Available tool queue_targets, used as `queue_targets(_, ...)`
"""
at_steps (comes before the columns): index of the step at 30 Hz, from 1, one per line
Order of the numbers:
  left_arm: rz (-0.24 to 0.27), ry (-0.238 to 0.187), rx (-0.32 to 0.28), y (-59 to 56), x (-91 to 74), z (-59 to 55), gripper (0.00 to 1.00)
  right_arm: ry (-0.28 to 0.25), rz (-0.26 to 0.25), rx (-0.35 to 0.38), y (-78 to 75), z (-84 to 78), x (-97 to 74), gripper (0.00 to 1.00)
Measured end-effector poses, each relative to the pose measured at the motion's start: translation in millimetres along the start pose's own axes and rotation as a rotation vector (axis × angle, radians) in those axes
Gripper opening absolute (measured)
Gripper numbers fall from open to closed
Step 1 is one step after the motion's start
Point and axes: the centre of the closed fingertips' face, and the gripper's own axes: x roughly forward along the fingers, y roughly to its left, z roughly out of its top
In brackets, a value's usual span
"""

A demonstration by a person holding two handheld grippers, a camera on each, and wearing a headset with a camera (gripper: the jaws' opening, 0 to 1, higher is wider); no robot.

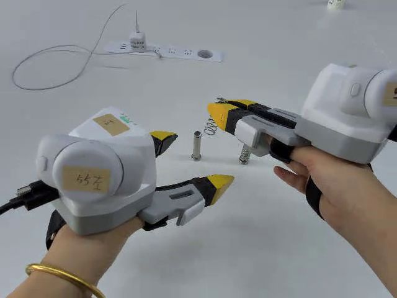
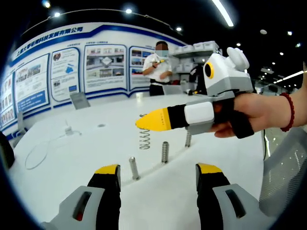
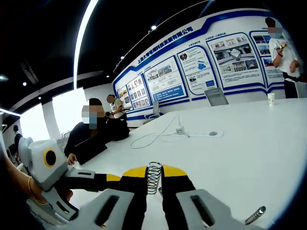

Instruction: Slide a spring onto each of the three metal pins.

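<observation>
The right gripper (image 3: 153, 175) is clamping a thin wire spring (image 3: 153, 178) between its tips near the bare pin (image 1: 197, 146), the left gripper (image 1: 192, 160) is hanging with jaws apart and empty, and the spring, likely light and squashy, is probably wanting a gentle hold across its coils, since hard squeezing risks flicking it away.

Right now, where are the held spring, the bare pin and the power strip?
spring (image 3: 153, 178), right gripper view, on its middle coils.
bare pin (image 1: 196, 146), head view, on the middle of its shaft.
power strip (image 1: 180, 53), head view, on its white top face.
</observation>
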Motion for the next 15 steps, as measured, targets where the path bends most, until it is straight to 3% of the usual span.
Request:
queue_targets(7,-0.002,0.015,-0.013,-0.2,0.5,-3.4,0.74,0.031,-0.025,-0.098,-7.2,-7.8,17.5,0.11)
queue_targets(15,0.001,0.034,-0.039,2.3,2.1,-7.6,0.84,0.062,-0.032,-0.129,-8.8,-16.1,30.7,0.11)
